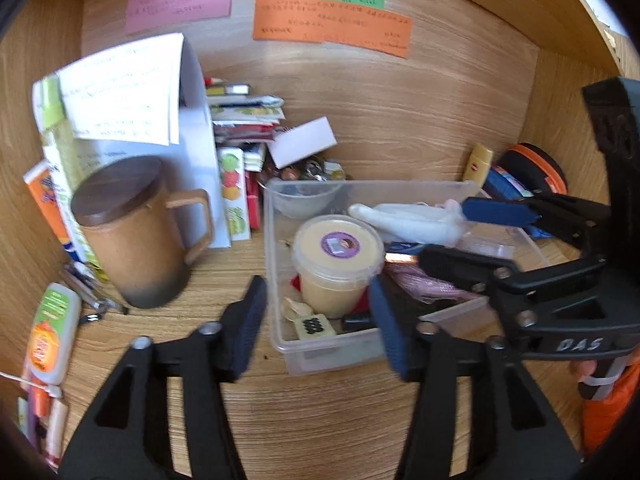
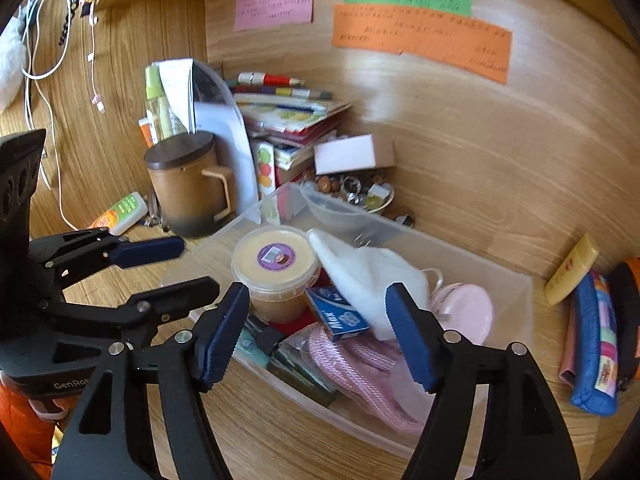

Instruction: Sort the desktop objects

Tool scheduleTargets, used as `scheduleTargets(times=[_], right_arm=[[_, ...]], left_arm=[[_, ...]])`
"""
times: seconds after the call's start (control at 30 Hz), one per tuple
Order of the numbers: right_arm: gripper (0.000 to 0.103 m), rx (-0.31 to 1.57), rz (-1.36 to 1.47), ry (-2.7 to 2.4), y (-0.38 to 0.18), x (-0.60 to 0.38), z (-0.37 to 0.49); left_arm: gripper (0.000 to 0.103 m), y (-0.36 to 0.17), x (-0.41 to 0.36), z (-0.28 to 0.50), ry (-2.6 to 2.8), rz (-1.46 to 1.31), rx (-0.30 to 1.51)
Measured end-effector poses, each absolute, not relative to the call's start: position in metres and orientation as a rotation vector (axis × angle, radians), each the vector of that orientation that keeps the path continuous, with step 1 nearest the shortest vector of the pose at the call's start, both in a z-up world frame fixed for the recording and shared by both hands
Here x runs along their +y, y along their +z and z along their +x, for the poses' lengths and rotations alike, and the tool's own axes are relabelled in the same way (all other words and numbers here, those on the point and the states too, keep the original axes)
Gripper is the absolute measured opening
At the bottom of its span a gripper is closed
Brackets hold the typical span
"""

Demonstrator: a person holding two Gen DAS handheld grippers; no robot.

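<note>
A clear plastic bin (image 1: 280, 336) (image 2: 516, 292) stands on the wooden desk. It holds a lidded yellow tub (image 1: 336, 248) (image 2: 276, 260), a white cloth (image 1: 412, 220) (image 2: 360, 276), a blue Max box (image 2: 338, 316), pink items (image 2: 468, 308) and a dark bottle (image 2: 296, 364). My left gripper (image 1: 318, 320) is open and empty at the bin's near corner; it also shows in the right wrist view (image 2: 176, 266). My right gripper (image 2: 318, 332) is open and empty over the bin; it also shows in the left wrist view (image 1: 444, 236).
A brown lidded mug (image 1: 136, 232) (image 2: 188, 184) stands left of the bin. Papers, stacked books (image 2: 288, 116) and a bowl of trinkets (image 2: 360, 192) lie behind. An orange-green tube (image 1: 50, 340) lies left. A pencil case (image 2: 592, 344) and yellow tube (image 2: 572, 268) lie right.
</note>
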State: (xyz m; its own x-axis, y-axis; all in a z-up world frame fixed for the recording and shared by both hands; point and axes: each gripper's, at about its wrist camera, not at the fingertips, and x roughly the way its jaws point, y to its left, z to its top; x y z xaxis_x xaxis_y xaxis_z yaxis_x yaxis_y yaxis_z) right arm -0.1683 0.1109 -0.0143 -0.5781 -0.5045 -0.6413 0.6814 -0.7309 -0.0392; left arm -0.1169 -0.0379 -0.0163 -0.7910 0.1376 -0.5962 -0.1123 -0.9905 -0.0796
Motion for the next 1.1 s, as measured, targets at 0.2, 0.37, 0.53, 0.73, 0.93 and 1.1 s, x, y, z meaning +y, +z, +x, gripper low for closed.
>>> scheduleTargets(times=[0.2,0.37,0.53,0.73,0.93,1.1], right_arm=[[0.083,0.354,0.748,-2.379,-0.001,0.133,-0.161],[0.09,0.335,0.752,-2.439,0.003,0.152,-0.158],[0.102,0.309,0.749,-2.495,0.007,0.173,-0.148],[0.102,0.299,0.729,-2.528,0.013,0.194,-0.127],[0.103,0.299,0.692,-2.547,0.018,0.211,-0.105],[0.103,0.288,0.659,-2.55,0.021,0.222,-0.088]], left_arm=[[0.073,-0.007,-0.039,-0.109,2.913,-0.921,-0.047],[0.095,0.0,-0.037,-0.103,2.932,-0.934,-0.053],[0.098,0.01,-0.033,-0.092,2.977,-0.927,-0.044],[0.099,0.022,-0.026,-0.074,3.004,-0.87,-0.05],[0.1,0.03,-0.015,-0.053,3.027,-0.824,-0.046],[0.101,0.031,-0.004,-0.04,2.999,-0.808,-0.042]])
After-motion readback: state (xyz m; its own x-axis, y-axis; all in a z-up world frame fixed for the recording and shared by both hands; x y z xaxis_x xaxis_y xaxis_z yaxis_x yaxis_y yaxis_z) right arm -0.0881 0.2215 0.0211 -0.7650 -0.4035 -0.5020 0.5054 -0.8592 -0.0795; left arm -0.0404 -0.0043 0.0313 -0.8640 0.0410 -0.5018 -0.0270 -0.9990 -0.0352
